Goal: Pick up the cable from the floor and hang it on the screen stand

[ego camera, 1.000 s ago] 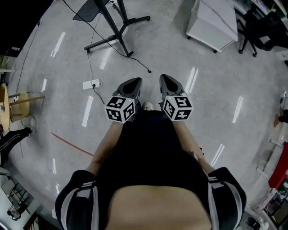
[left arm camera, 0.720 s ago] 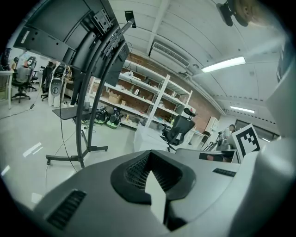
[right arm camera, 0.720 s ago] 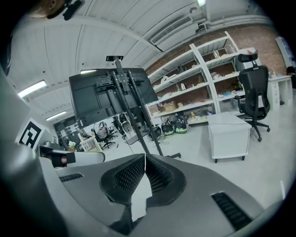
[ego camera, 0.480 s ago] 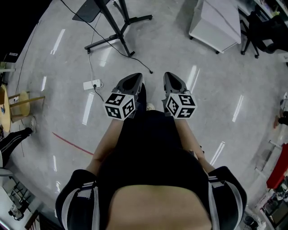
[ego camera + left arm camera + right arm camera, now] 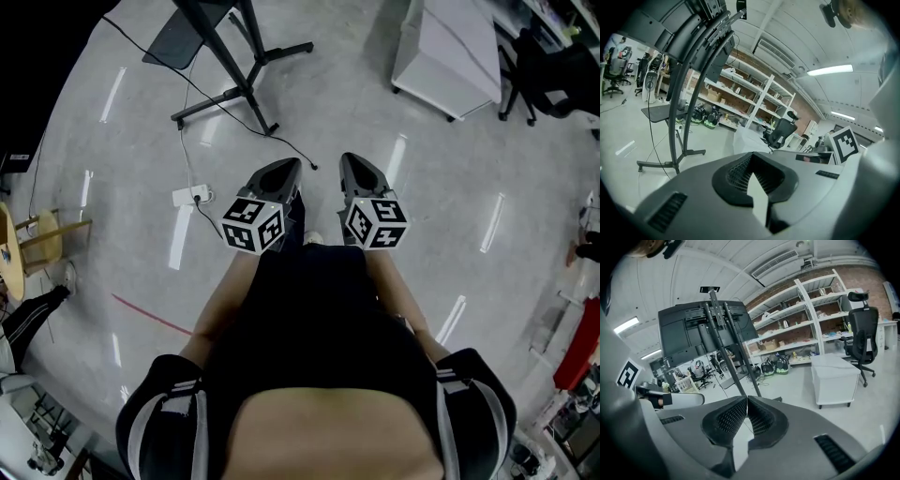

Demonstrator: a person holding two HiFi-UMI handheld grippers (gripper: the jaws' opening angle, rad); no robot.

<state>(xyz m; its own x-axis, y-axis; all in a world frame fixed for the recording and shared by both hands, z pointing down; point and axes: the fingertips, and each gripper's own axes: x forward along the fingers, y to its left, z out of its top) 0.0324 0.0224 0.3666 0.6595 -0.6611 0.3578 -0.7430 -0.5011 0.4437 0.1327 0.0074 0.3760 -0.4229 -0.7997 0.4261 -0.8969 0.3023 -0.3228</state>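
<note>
Left gripper [image 5: 279, 170] and right gripper [image 5: 355, 165]: jaws together, empty. The cable [image 5: 281, 140] lies on the floor [image 5: 441, 216] just ahead, trailing from the screen stand [image 5: 239, 70]. Likely risk: closed jaws push it away.

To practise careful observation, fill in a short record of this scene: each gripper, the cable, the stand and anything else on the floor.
left gripper: jaws together, nothing held
right gripper: jaws together, nothing held
cable: black, lying on the floor ahead of both grippers
screen stand: upright, beyond the cable, upper left
power strip: white, on the floor left of the left gripper
cabinet: white, upper right
</note>
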